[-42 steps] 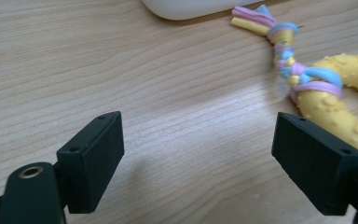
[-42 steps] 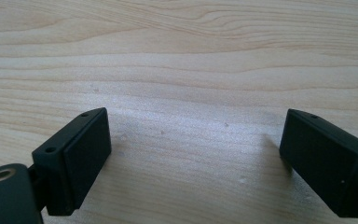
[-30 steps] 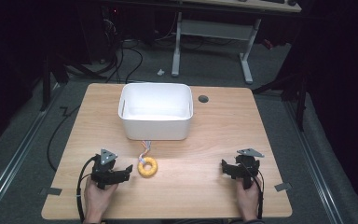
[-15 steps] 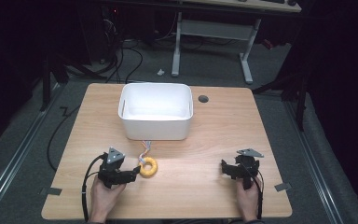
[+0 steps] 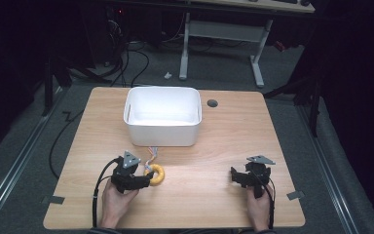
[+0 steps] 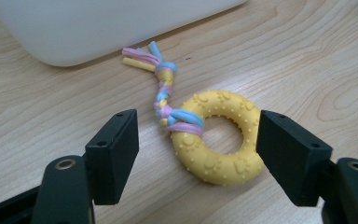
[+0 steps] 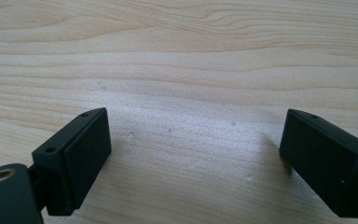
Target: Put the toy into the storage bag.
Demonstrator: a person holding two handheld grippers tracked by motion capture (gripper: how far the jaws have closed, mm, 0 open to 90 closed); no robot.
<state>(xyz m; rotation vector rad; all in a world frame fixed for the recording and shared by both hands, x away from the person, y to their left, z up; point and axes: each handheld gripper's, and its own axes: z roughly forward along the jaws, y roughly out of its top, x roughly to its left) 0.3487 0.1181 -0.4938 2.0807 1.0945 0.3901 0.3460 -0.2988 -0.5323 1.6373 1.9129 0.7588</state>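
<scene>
1. Our left tongs [image 6: 198, 144] are spread wide around the yellow ring toy [image 6: 219, 135]; the right jaw is at its rim, the left jaw apart from it.
2. Our right tongs [image 7: 196, 158] gape wide over bare worktop [image 7: 182, 56], holding nothing.
3. The toy's braided rope [image 6: 161, 88] runs toward the white bin [image 5: 162, 117], just behind it.

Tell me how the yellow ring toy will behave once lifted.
The yellow ring toy looks rubbery and nubbed, so the open left hand-held gripper should hold it without slipping. Its braided rope tail will probably dangle limply. Lying flat, it seems unlikely to roll.
</scene>
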